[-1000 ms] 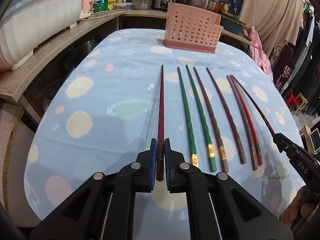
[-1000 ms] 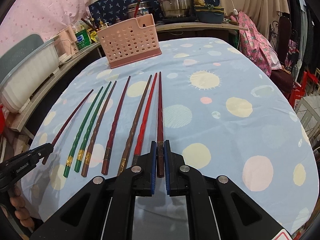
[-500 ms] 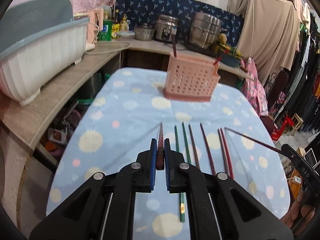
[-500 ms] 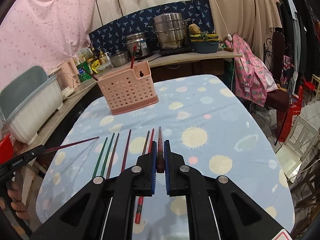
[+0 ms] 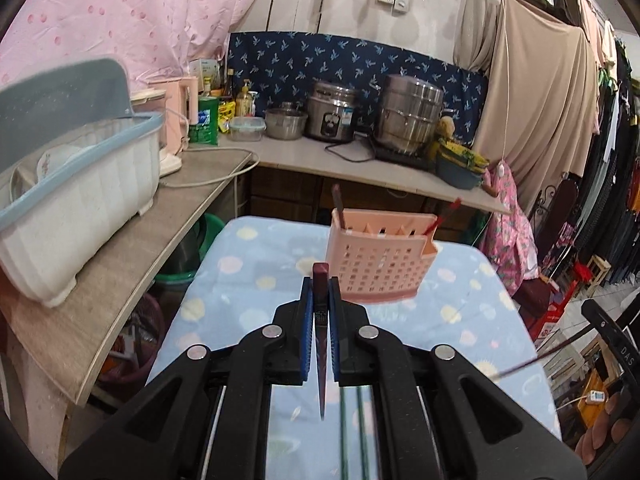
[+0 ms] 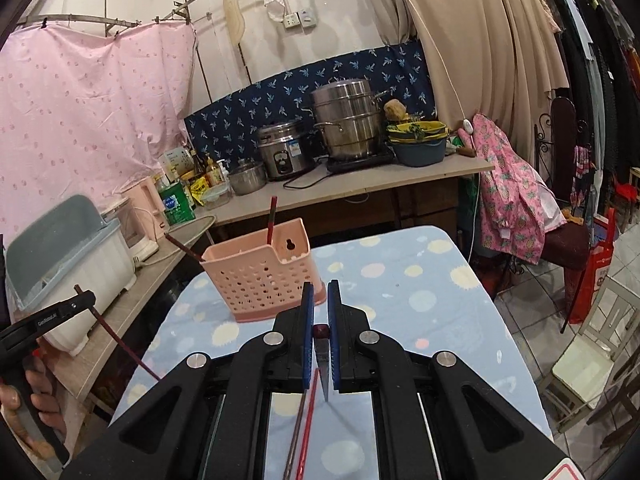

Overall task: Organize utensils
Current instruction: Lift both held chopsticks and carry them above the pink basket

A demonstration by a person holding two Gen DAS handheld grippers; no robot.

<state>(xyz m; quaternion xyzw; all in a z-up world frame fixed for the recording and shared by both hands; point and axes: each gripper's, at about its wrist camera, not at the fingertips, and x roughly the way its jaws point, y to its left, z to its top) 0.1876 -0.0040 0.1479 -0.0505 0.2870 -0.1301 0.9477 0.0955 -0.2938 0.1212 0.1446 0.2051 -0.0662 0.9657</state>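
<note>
My left gripper (image 5: 320, 285) is shut on a dark red chopstick (image 5: 321, 312), held upright above the table with its thin tip pointing down. My right gripper (image 6: 319, 292) is shut on another dark red chopstick (image 6: 321, 334), also held tip down. The pink perforated utensil basket (image 5: 376, 264) stands at the far end of the blue spotted tablecloth (image 5: 248, 276); it also shows in the right wrist view (image 6: 260, 272). Two chopsticks stand in it. Green chopsticks (image 5: 352, 432) lie on the cloth below the left gripper, and brown and red ones (image 6: 304, 428) below the right.
A white dish rack (image 5: 72, 200) sits on the wooden counter (image 5: 120, 272) to the left. Pots and a rice cooker (image 5: 332, 112) line the back counter. Chairs (image 6: 580, 360) and hanging clothes stand to the right of the table.
Both grippers have lifted their chopsticks off the cloth, risen and tilted up, so the chopsticks hang tip down and the basket is closer ahead.
</note>
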